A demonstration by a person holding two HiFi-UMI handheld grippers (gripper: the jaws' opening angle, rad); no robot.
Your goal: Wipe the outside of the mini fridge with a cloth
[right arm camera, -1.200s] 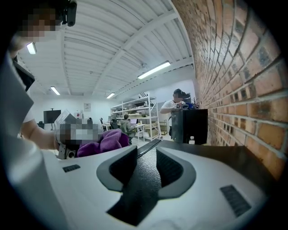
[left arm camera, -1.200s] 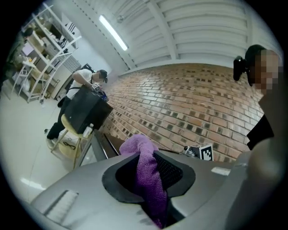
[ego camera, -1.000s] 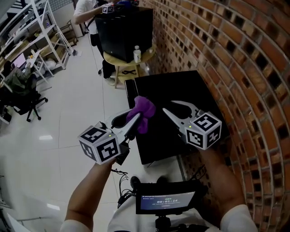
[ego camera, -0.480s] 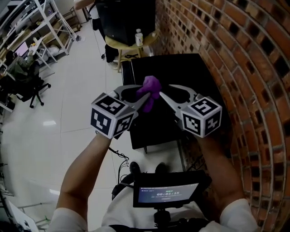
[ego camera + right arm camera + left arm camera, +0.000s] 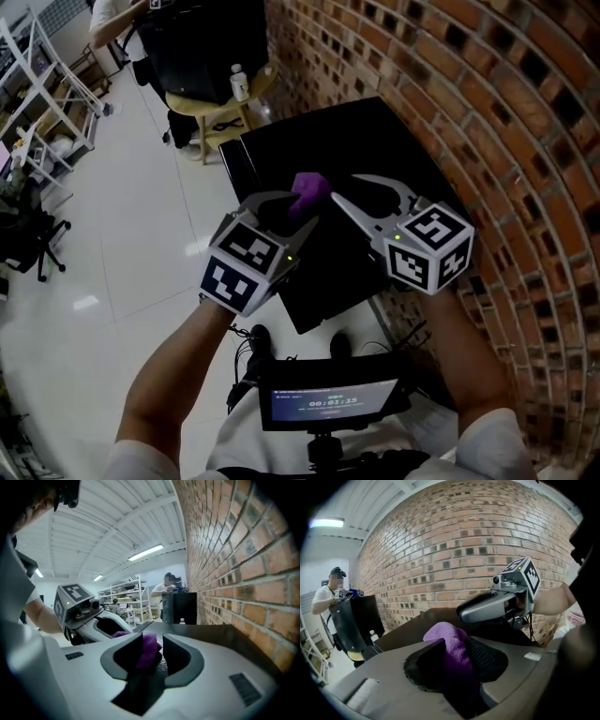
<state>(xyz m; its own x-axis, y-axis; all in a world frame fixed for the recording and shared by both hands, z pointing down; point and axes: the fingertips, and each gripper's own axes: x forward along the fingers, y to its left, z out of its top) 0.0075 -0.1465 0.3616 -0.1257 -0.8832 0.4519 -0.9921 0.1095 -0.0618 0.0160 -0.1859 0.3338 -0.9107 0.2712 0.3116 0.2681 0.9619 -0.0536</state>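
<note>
Brick wall [image 5: 487, 112] on the right, shiny white floor on the left, and the black mini fridge [image 5: 375, 131] sits against the bricks right under me.

So what just changed: a second ago the left claw [image 5: 298, 208] was further left with the purple cloth [image 5: 310, 190] hanging off its tip. It has now swung in and rolled over, and the cloth is bunched up at the tip of the right claw [image 5: 349, 189]. The left jaws have just been opening wider. The cloth is still between them and looks only loosely pinched, held over the near left part of the fridge top. I can't see it touching the fridge. The right jaws stand apart with nothing clamped, and the cloth shows just past their tips.

My guess is this is a hand-over or a re-grip, so no wiping has started yet.

Head count:
- two claws
- one cloth
- one fridge by me
- one more black box [image 5: 202, 47] at the far end, on a stool [image 5: 202, 105]
- one bottle [image 5: 239, 82] beside that box
- one other person [image 5: 117, 23] back there
- one little screen [image 5: 328, 403] near my chest
</note>
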